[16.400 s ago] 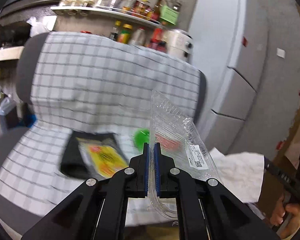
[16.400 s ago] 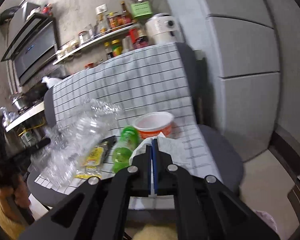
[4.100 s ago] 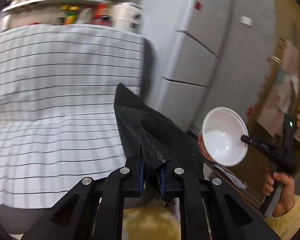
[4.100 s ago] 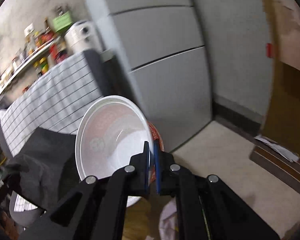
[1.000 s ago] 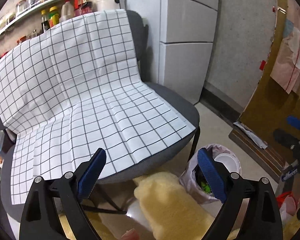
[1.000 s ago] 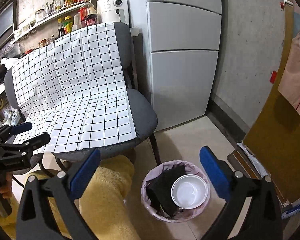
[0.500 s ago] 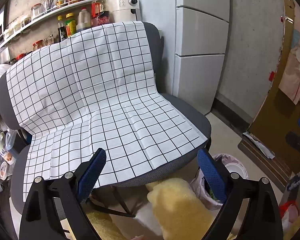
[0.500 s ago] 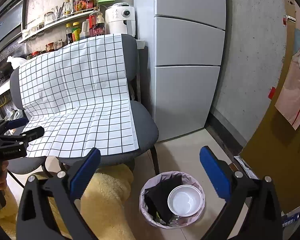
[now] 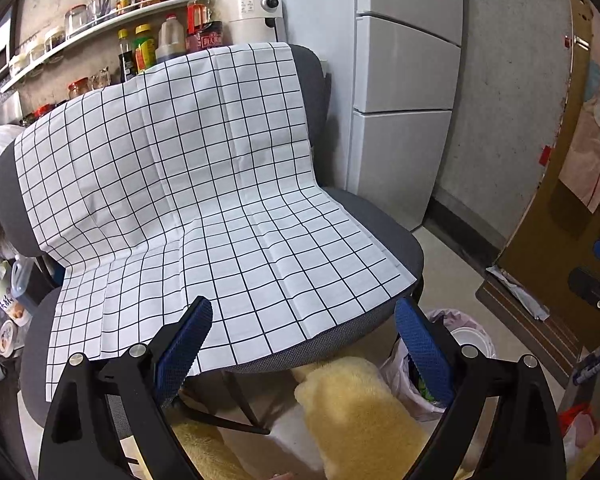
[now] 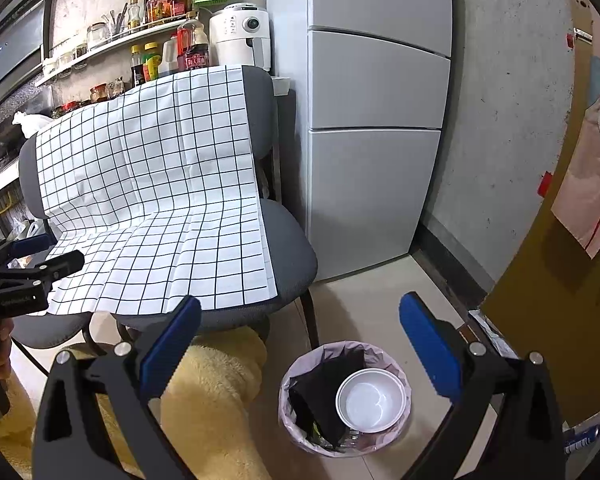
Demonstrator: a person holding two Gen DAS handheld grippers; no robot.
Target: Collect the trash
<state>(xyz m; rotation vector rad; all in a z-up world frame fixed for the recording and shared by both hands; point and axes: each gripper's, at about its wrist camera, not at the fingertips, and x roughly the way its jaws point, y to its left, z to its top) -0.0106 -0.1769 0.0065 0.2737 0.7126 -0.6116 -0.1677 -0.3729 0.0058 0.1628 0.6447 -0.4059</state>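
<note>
A lined trash bin [image 10: 402, 368] stands on the floor right of the chairs. It holds a white bowl [image 10: 371, 404] and a black bag [image 10: 324, 392]. The bin [image 9: 440, 320] is partly hidden in the left wrist view. My left gripper [image 9: 304, 344] is open and empty, above the front of the checked cloth [image 9: 204, 216]. My right gripper [image 10: 300, 340] is open and empty, high above the bin. The cloth [image 10: 156, 200] on the chairs is bare. The left gripper also shows at the left of the right wrist view [image 10: 40, 256].
Grey chairs [image 10: 288, 256] carry the cloth. A white fridge [image 10: 376, 120] stands behind the bin. A shelf of bottles [image 10: 156, 40] runs along the back wall. A brown board [image 10: 556, 280] leans at the right. Yellow fleece sleeves [image 10: 208, 396] sit under the grippers.
Both grippers have pulled back and up a little, so the chairs and bin look farther away. Both stay open and empty.
</note>
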